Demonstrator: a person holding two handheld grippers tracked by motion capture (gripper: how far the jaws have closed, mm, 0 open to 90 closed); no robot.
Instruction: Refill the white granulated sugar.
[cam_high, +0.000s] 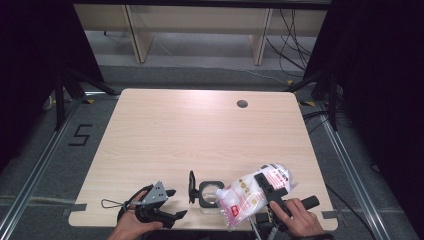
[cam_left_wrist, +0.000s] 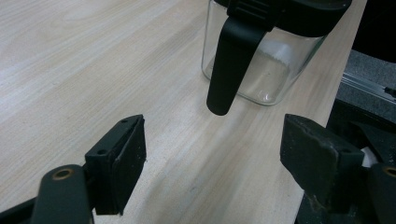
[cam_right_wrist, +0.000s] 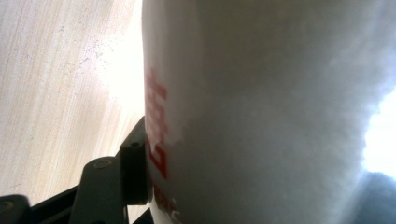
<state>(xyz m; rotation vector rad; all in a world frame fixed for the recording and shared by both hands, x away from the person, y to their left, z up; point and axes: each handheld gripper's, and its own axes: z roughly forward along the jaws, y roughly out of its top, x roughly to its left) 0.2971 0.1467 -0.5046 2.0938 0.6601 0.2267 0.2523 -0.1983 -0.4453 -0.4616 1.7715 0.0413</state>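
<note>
A clear glass jar (cam_high: 210, 196) with a black rim stands near the table's front edge, its black lid (cam_high: 191, 186) flipped up on the left side. My right gripper (cam_high: 270, 188) is shut on a white plastic bag (cam_high: 250, 194) with red print, tilted so its lower corner hangs at the jar's mouth. In the right gripper view the bag (cam_right_wrist: 271, 107) presses against the left pad (cam_right_wrist: 135, 163); the other jaw is hidden behind it. My left gripper (cam_high: 176, 202) is open just left of the jar. Its jaws (cam_left_wrist: 219, 158) face the jar (cam_left_wrist: 261, 70) and a hanging black clasp (cam_left_wrist: 231, 60).
The light wooden table (cam_high: 200, 130) has a round cable hole (cam_high: 242, 104) at the back right. The jar stands close to the front edge, where both hands come in. Dark floor, cables and stands surround the table.
</note>
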